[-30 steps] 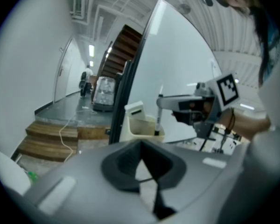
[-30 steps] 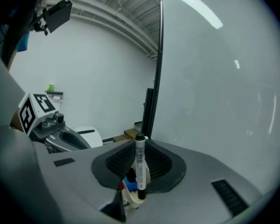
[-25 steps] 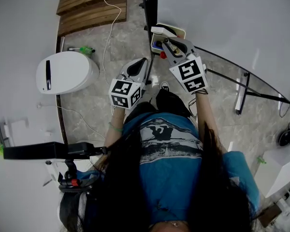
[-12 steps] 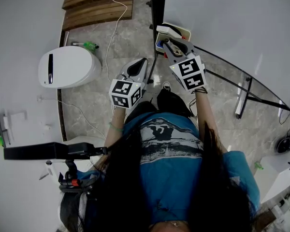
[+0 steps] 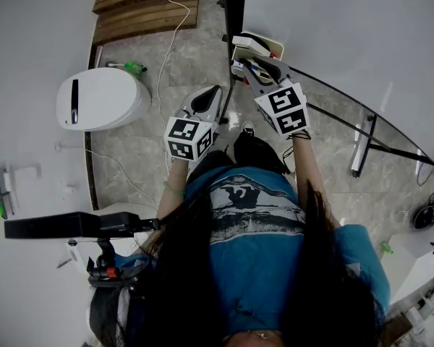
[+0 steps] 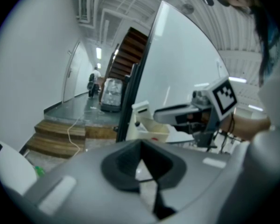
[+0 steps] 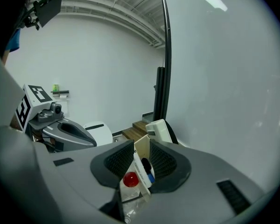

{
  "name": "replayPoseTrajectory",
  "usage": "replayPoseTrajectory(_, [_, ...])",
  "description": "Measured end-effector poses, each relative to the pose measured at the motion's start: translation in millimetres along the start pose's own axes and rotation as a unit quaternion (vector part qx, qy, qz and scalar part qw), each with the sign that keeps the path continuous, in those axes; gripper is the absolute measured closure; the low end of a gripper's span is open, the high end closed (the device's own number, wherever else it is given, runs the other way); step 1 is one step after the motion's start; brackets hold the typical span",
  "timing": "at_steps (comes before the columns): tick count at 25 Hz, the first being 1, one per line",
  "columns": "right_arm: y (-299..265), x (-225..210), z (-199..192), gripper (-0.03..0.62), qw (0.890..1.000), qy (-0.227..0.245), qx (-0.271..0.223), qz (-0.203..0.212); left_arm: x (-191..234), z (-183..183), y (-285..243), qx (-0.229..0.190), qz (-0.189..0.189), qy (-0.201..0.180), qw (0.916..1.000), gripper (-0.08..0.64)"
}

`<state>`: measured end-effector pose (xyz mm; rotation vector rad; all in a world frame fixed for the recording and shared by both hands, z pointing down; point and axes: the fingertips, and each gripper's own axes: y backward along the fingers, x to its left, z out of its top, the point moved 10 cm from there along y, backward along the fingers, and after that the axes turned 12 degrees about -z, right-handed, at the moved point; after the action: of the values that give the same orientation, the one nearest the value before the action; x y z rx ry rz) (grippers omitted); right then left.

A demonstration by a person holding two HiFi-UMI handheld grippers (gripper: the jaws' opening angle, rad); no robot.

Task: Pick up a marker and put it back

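Two claws reach out in front of the person in the head view. The right claw (image 5: 249, 67) sits at 12 o'clock, its tips over a cream tray (image 5: 266, 43) fixed at the lower edge of a whiteboard (image 5: 333, 35). The left claw (image 5: 211, 96) hangs lower, at about 11 o'clock, over the stone floor (image 5: 137, 150) and well apart from the tray. A white rounded unit (image 5: 101, 101) stands on the floor at 10 o'clock, with wooden steps (image 5: 145, 6) beyond it at 11 o'clock and a white cable (image 5: 166, 42) trailing from them.

From the left gripper view, the left claw (image 6: 147, 171) has its jaws pressed together at the tips, with nothing between them. The tray (image 6: 151, 127) shows just above them at 12 o'clock, and the other claw's grey body reaches in toward it from 3 o'clock.

From the right gripper view, the right claw (image 7: 139, 164) is opening, with a white-bodied marker (image 7: 141, 174) standing tilted between its jaws. The left pad stands clear of the marker, which leans toward the right pad; a dark cap and a blue part show beside it. The marker's lower end is down in the tray, whose cream wall rises at 12 o'clock between the jaws. A red ball (image 7: 130, 180) lies just beside the marker at 7 o'clock. A white eraser (image 7: 159, 129) rests on the tray's far end at 1 o'clock.
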<state>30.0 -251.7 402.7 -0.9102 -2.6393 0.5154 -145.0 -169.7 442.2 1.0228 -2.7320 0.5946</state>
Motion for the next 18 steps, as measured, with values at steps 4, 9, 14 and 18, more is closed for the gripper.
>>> replayPoseTrajectory(4, [2.3,3.6,-0.5,0.506,1.0,-0.008,-0.007,-0.001,-0.6,-1.8,1.4,0.0,-0.002,-0.002,1.0,0.558])
replayPoseTrajectory(9, [10.1,13.6,-5.0,0.506,0.999,-0.045,-0.019,-0.004,-1.6,-8.5,7.7,0.001,-0.007,-0.004,1.0,0.558])
replayPoseTrajectory(14, [28.4,36.5,-10.1,0.506,0.997,-0.072,-0.017,-0.003,-7.7,-14.1,25.9,0.0,-0.014,-0.009,0.9999,0.558])
replayPoseTrajectory(18, [39.8,57.2,-19.5,0.507,0.994,-0.106,-0.013,-0.001,-11.3,-24.0,41.8,0.001,-0.023,-0.012,0.9997,0.558])
